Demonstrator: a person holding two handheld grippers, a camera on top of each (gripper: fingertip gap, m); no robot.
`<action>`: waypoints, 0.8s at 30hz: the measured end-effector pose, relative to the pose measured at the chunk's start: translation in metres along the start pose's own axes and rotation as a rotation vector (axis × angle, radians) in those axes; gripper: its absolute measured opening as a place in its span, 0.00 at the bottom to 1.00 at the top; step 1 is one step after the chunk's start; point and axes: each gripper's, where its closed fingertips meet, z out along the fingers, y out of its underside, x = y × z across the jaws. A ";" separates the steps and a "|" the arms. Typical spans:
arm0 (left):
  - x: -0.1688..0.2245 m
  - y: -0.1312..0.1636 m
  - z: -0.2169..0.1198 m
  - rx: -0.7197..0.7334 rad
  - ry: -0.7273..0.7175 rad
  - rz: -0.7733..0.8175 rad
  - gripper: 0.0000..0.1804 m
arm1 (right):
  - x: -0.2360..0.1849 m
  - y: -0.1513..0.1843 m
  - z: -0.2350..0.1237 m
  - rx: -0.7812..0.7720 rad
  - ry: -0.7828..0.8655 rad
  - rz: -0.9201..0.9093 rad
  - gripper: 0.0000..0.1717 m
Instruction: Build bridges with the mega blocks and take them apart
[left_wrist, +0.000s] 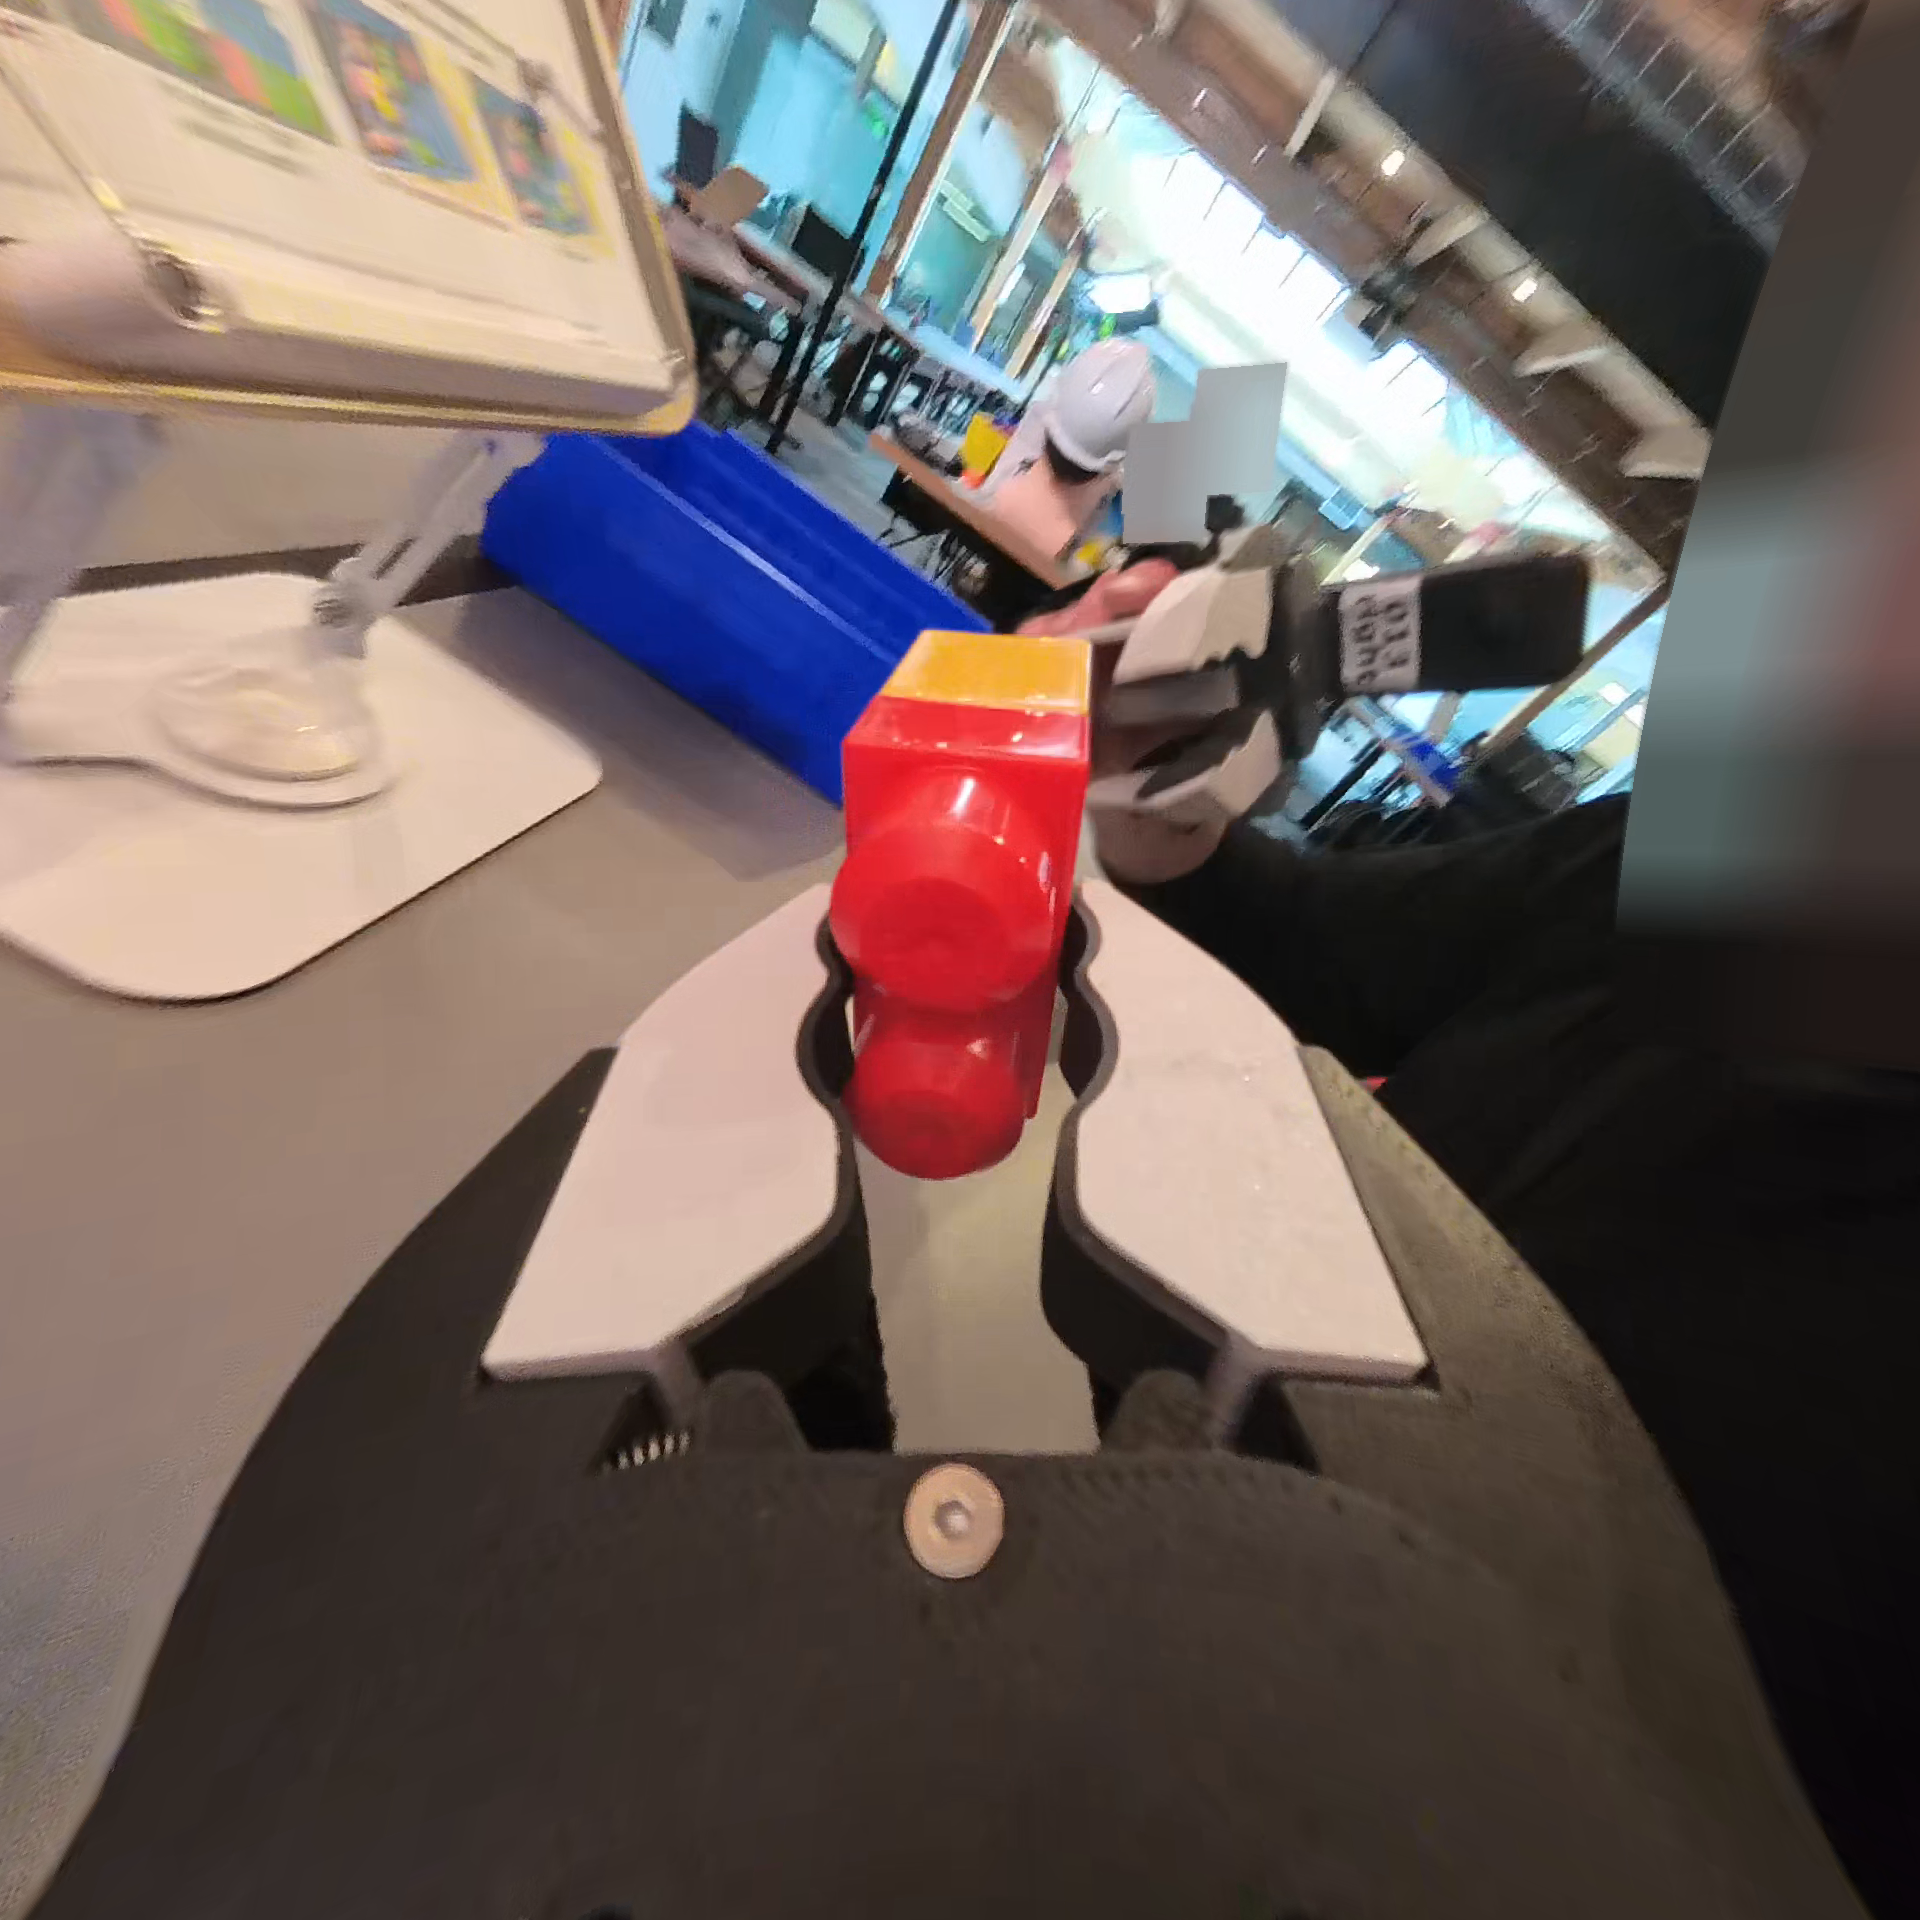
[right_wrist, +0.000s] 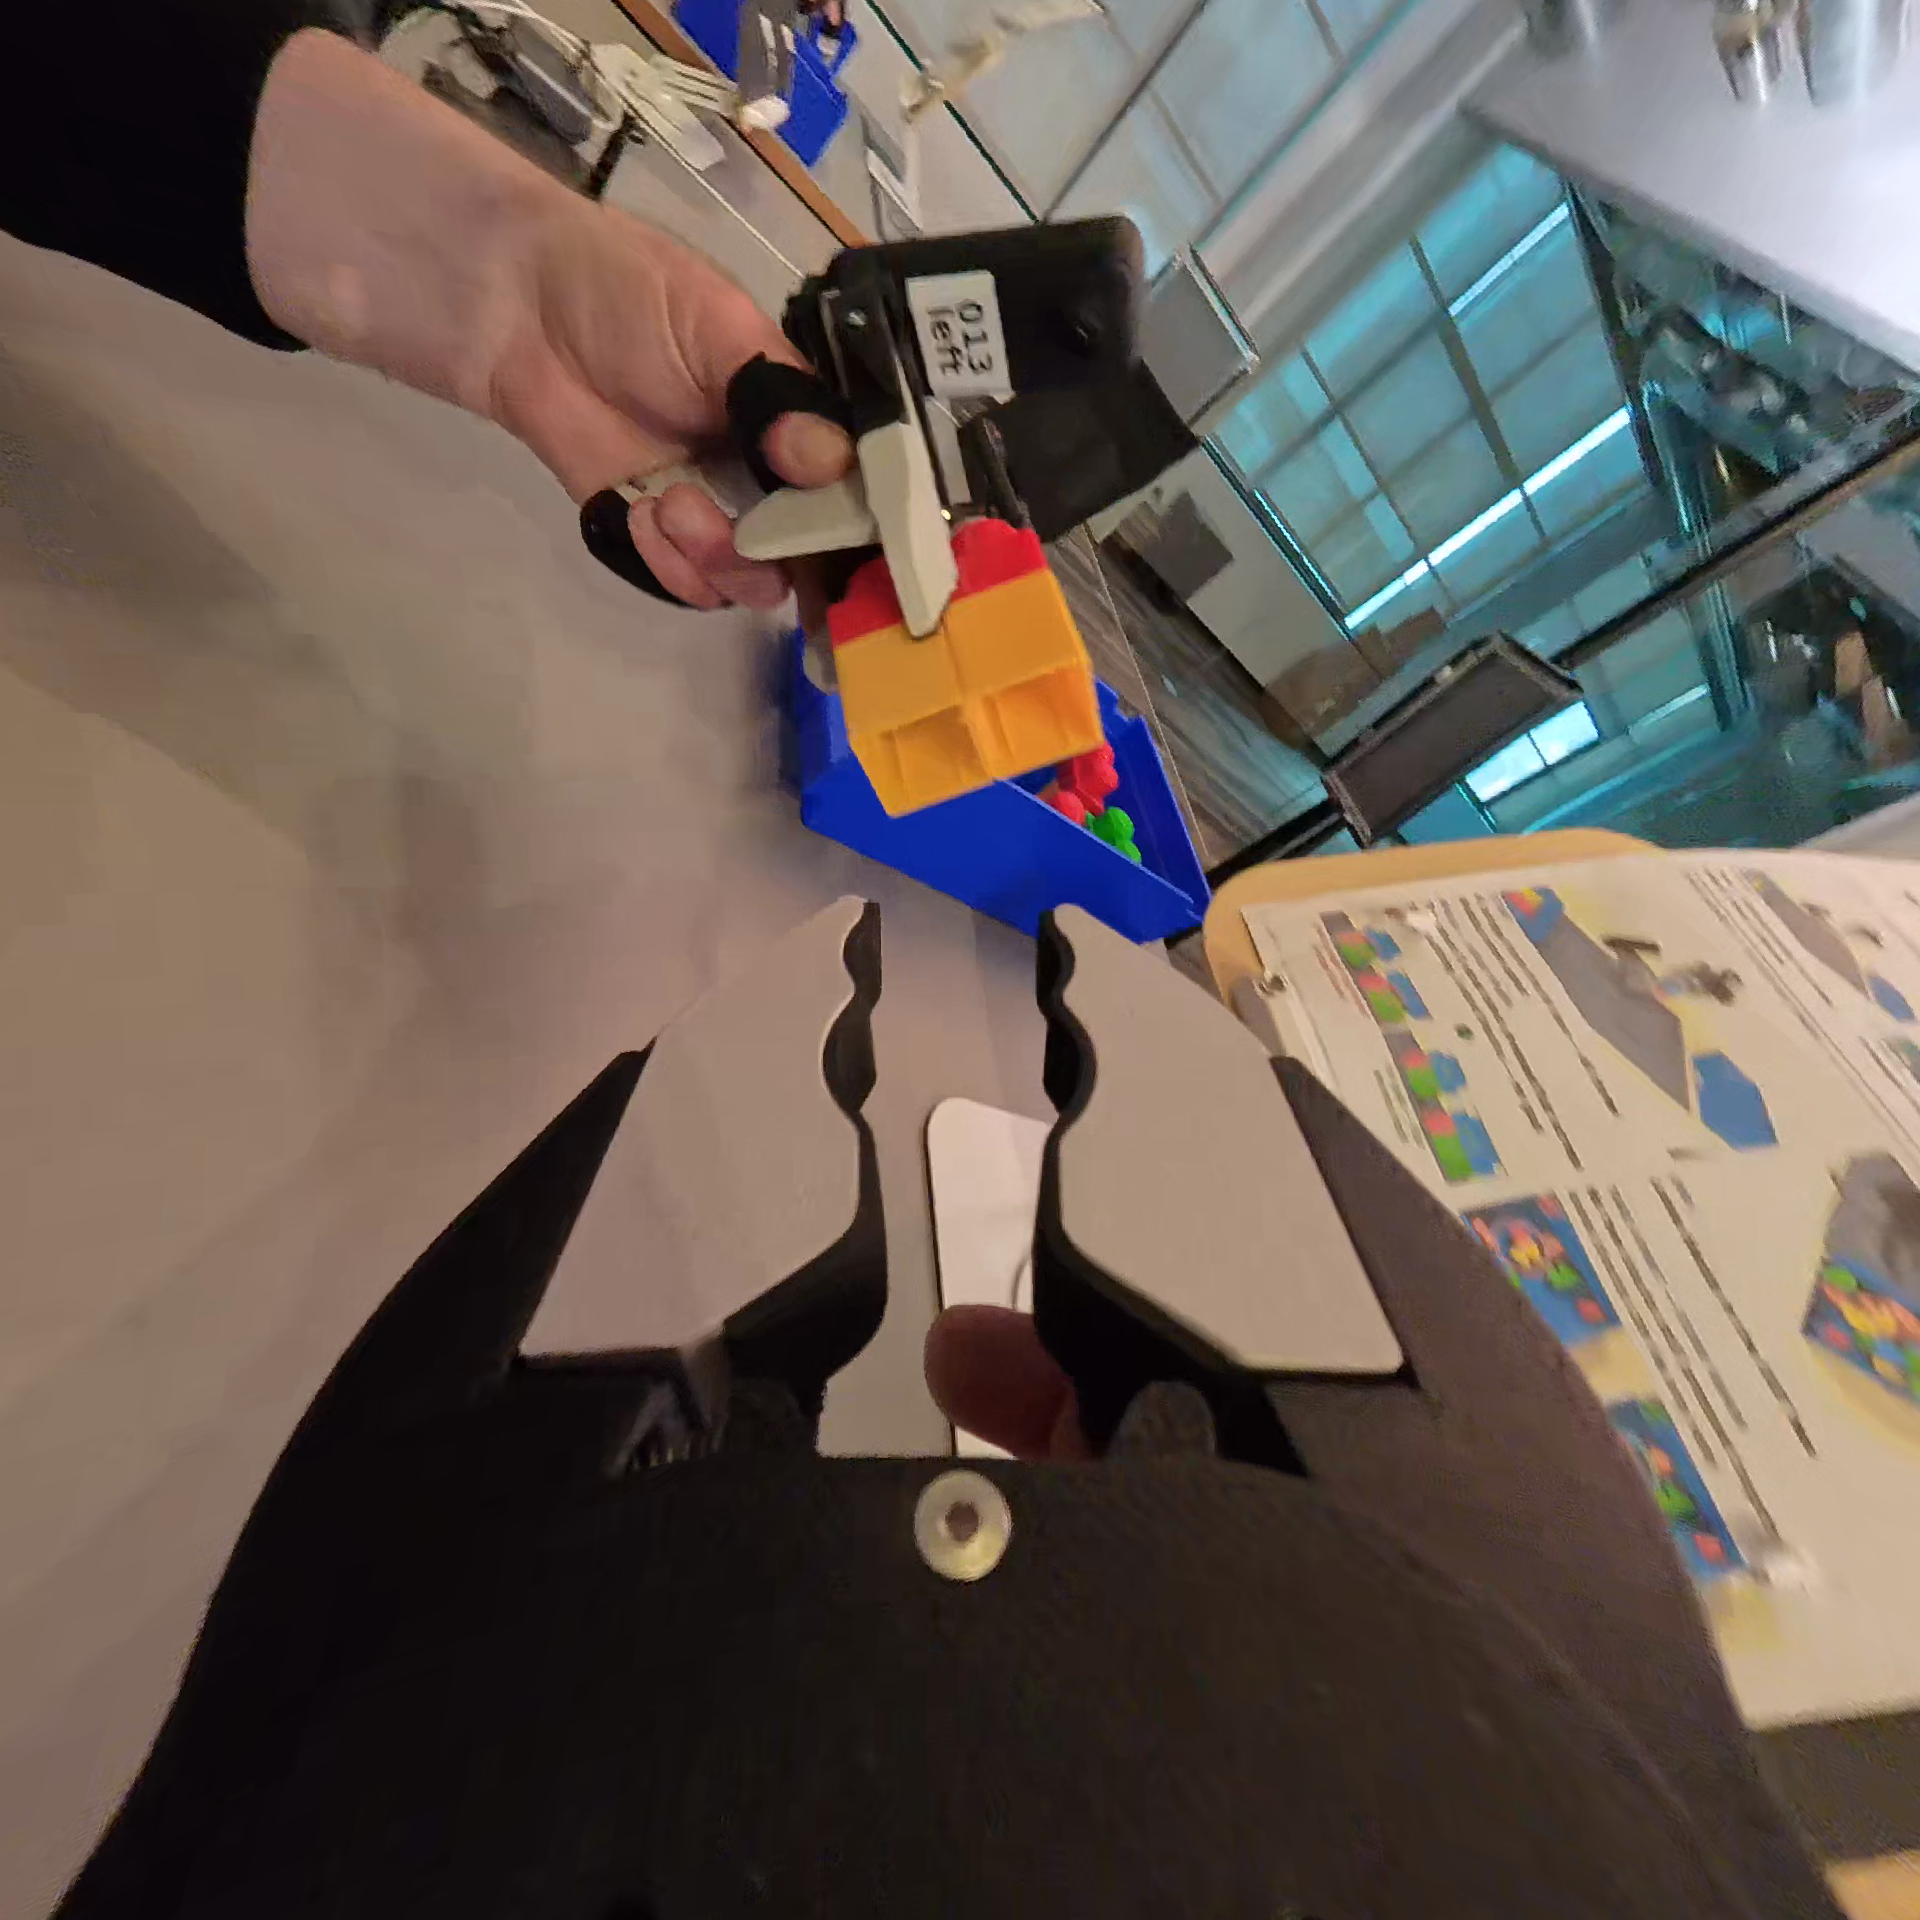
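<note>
My left gripper (left_wrist: 956, 935) is shut on a red block (left_wrist: 961, 831), with both pads pressed on its sides and its studs facing the camera. A yellow block (left_wrist: 987, 670) is joined to the red block's far end. In the right wrist view the left gripper (right_wrist: 914, 561) holds this red block (right_wrist: 987, 551) and yellow block (right_wrist: 966, 696) stack in the air above the blue bin. My right gripper (right_wrist: 956, 925) is open with nothing between its pads, a short way from the stack. In the left wrist view it (left_wrist: 1174, 727) sits just right of the yellow block.
A blue bin (right_wrist: 997, 862) with red and green blocks stands on the grey table (right_wrist: 312, 831); it also shows in the left wrist view (left_wrist: 707, 582). An instruction sheet on a board (left_wrist: 312, 208) stands on a white base (left_wrist: 260, 810), and shows in the right wrist view (right_wrist: 1558, 1143). The gap from one gripper's tips to the other's is roughly 11 cm.
</note>
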 end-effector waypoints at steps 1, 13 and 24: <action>0.006 0.002 0.007 0.014 0.034 -0.019 0.20 | -0.004 -0.003 0.005 0.016 -0.011 -0.010 0.16; 0.049 0.036 0.048 0.100 0.308 -0.225 0.20 | -0.030 -0.008 0.020 0.060 -0.067 -0.089 0.08; 0.055 0.054 0.060 0.089 0.339 -0.272 0.20 | -0.048 -0.007 0.024 0.029 -0.140 -0.114 0.08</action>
